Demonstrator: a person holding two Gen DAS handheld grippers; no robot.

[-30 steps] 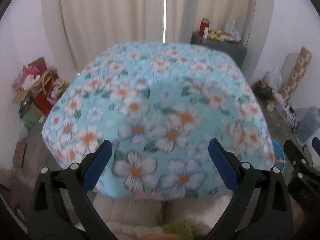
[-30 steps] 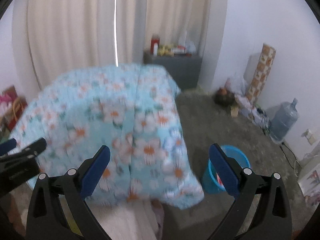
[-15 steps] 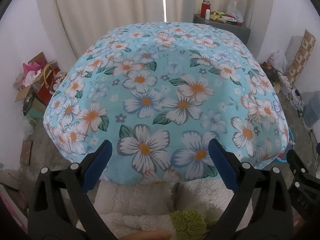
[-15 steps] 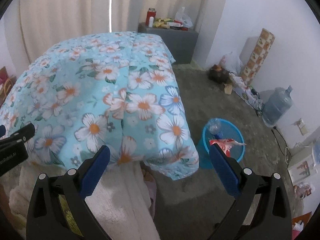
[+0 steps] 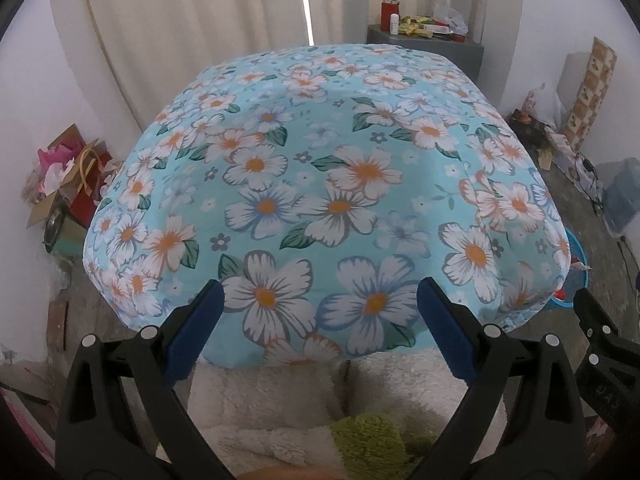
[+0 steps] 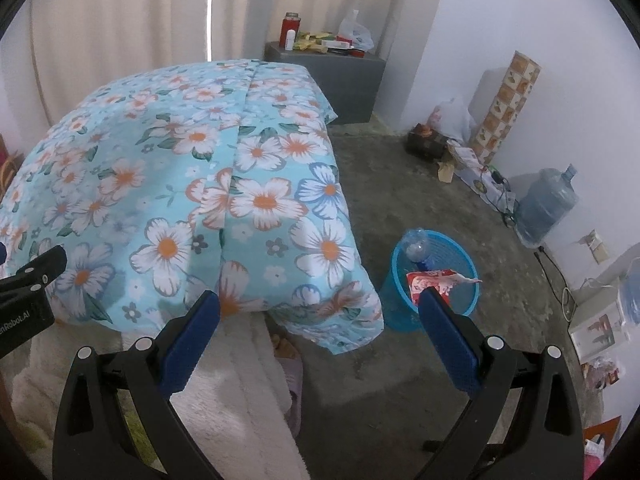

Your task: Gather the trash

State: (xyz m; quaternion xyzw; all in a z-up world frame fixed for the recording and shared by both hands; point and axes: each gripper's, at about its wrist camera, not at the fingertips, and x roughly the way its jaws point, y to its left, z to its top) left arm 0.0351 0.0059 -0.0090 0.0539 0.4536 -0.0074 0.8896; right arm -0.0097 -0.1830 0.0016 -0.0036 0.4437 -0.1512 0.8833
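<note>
Cream curtains [image 5: 192, 40] close off the far wall of the room, and from my remote seat I see a bed [image 5: 320, 184] under a light blue floral sheet filling most of both views. Bare grey concrete floor [image 6: 400, 208] runs along the bed's right side to a white wall. At the near end of the bed a fluffy white blanket [image 5: 272, 392] lies beneath the sheet's edge, with a bit of green fabric [image 5: 372, 440] on it. A dark grey cabinet [image 6: 348, 80] stands in the far corner, cluttered on top. A big water jug [image 6: 548, 204] sits against the right wall. Just beside the bed's near right corner stands a blue trash basket [image 6: 392, 288], and inside it I see a clear plastic bottle [image 6: 416, 244] and a red-and-white wrapper [image 6: 436, 280]. My left claw [image 5: 318, 320] hovers above the foot of the bed, spread wide and holding nothing. My right claw [image 6: 320, 320] is likewise spread wide and empty, above the bed's corner and the floor.
</note>
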